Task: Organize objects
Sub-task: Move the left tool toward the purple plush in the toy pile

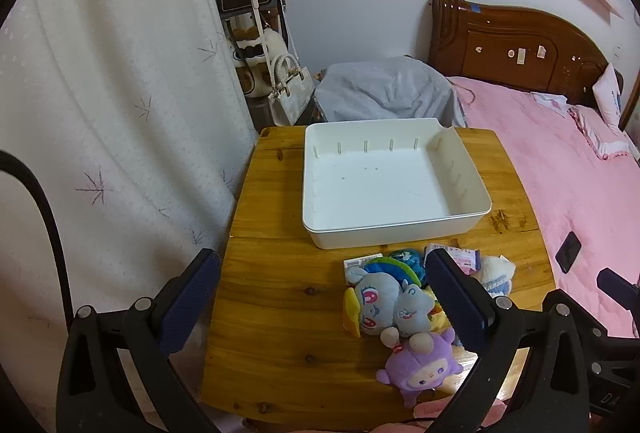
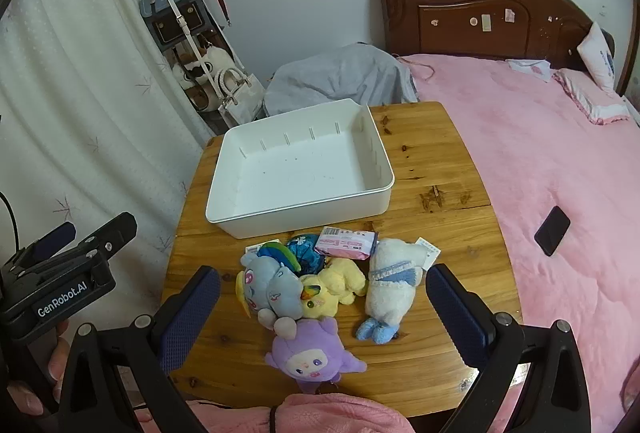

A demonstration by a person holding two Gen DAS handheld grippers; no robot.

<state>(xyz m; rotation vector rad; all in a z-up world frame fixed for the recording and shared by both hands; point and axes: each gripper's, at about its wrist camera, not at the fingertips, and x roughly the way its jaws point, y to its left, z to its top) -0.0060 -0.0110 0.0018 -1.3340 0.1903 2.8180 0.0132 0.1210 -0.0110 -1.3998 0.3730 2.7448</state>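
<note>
Toys lie in a heap on the wooden table (image 2: 420,137), just in front of the empty white bin (image 2: 224,217). Closest is the purple plush doll (image 2: 308,357), beside the white plush doll (image 2: 394,281). Both look soft, light and squishy, so a pinch around the fat middle should work. Left gripper (image 1: 320,301) and right gripper (image 2: 322,317) are wide open and hold nothing.

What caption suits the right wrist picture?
Open right gripper hovers over soft toys beside an empty white bin on a wooden table.
</note>
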